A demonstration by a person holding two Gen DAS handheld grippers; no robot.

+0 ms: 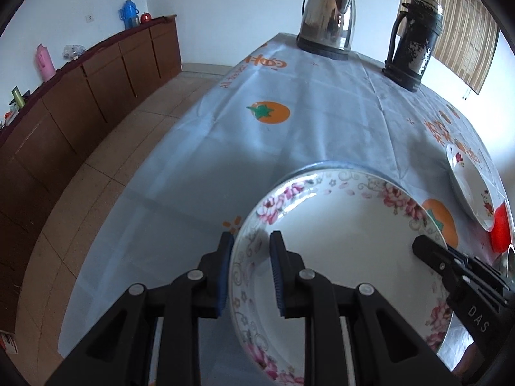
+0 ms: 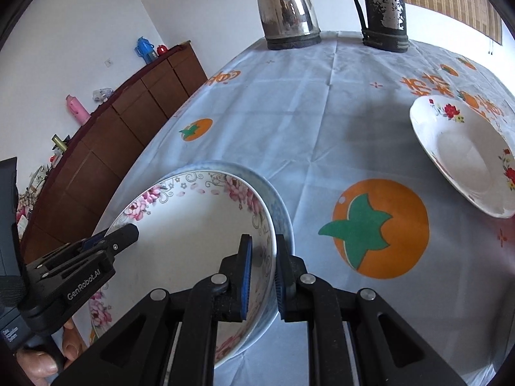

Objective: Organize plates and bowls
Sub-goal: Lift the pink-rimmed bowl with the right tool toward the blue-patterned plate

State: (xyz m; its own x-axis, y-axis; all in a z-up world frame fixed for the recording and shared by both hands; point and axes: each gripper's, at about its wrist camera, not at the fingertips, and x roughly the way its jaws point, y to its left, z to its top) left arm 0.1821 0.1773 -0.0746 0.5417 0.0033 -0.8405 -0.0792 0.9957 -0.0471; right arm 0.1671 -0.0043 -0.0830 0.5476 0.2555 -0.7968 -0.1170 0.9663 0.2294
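A white bowl with pink flowers on its rim [image 1: 338, 225] [image 2: 193, 222] sits nested inside a blue-rimmed bowl [image 2: 280, 206] on the table. My left gripper [image 1: 251, 273] straddles the flowered bowl's left rim, one finger inside and one outside, with a gap to the rim. My right gripper [image 2: 262, 276] straddles its right rim the same way. A white plate with red flowers [image 2: 463, 154] [image 1: 470, 183] lies to the right, apart from both grippers.
The table has a pale blue cloth with orange fruit prints [image 2: 322, 103]. A steel kettle [image 1: 328, 22] and a dark thermos [image 1: 415, 38] stand at the far end. A brown cabinet [image 1: 80, 106] runs along the left wall. A red object [image 1: 500, 228] sits by the plate.
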